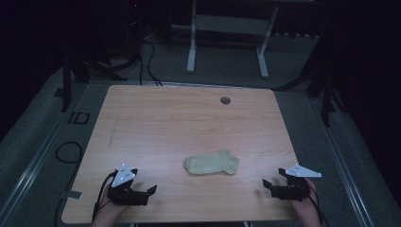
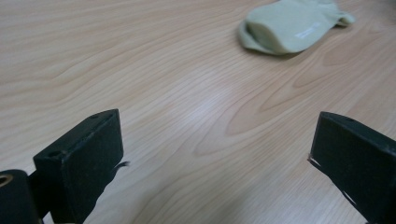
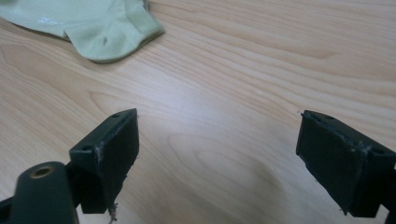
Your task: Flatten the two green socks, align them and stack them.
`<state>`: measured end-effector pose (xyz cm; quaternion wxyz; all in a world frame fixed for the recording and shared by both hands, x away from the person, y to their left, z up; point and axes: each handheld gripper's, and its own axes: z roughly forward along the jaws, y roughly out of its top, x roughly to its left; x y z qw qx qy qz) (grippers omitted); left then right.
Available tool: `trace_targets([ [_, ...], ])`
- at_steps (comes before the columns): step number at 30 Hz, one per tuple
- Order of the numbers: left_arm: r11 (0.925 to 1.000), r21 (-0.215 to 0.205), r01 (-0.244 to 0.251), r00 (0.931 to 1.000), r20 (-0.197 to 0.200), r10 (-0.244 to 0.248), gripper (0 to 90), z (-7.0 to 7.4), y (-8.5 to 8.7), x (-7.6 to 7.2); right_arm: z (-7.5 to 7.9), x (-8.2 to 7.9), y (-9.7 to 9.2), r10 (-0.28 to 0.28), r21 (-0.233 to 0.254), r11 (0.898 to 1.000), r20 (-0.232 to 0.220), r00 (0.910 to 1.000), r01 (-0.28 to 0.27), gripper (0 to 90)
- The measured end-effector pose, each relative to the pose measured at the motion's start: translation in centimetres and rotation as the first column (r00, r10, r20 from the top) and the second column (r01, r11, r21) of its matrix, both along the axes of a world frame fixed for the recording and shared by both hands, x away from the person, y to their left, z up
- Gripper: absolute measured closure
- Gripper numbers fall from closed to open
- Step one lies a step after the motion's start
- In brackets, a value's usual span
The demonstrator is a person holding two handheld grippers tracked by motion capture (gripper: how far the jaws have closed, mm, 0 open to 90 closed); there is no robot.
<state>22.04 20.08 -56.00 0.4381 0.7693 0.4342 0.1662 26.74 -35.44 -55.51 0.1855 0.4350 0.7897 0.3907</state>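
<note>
A pale green sock [image 1: 211, 163] lies flat on the wooden table [image 1: 189, 123], near the front middle. In the left gripper view the sock [image 2: 292, 25] sits at the upper right, well beyond the jaws. The right gripper view has the sock [image 3: 88, 25] at its upper left. My left gripper [image 1: 144, 195] rests on the table at the front left, open, nothing between its jaws. At the front right my right gripper [image 1: 270, 185] is also open and empty. Both point inward toward the sock, each a hand's width or more from it.
A small grey round cap [image 1: 225, 100] is set into the table near its far edge. Beyond the table stand white desk legs [image 1: 191, 47] and black cables [image 1: 146, 61] on a grey floor. A cable loop [image 1: 68, 152] lies left of the table.
</note>
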Motion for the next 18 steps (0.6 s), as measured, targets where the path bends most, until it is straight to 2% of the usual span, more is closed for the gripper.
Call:
trace_targets([
  [9,0.9979,-0.019,-0.061,0.9980,0.013,0.062,2.6,-0.1,2.1,-1.1,-0.2,-1.0,-2.1,-0.085,0.030,0.996,0.019,0.9962,0.084,13.3],
  [14,0.9895,-0.029,-0.141,0.9893,0.032,0.142,2.6,-0.2,3.5,-1.7,0.0,-1.3,-2.9,-0.121,0.060,0.991,0.042,0.9917,0.119,13.3],
  [18,0.9820,-0.046,-0.183,0.9822,0.036,0.185,2.6,-0.2,4.4,-2.0,0.0,-1.4,-3.3,-0.151,0.058,0.987,0.065,0.9864,0.147,13.4],
])
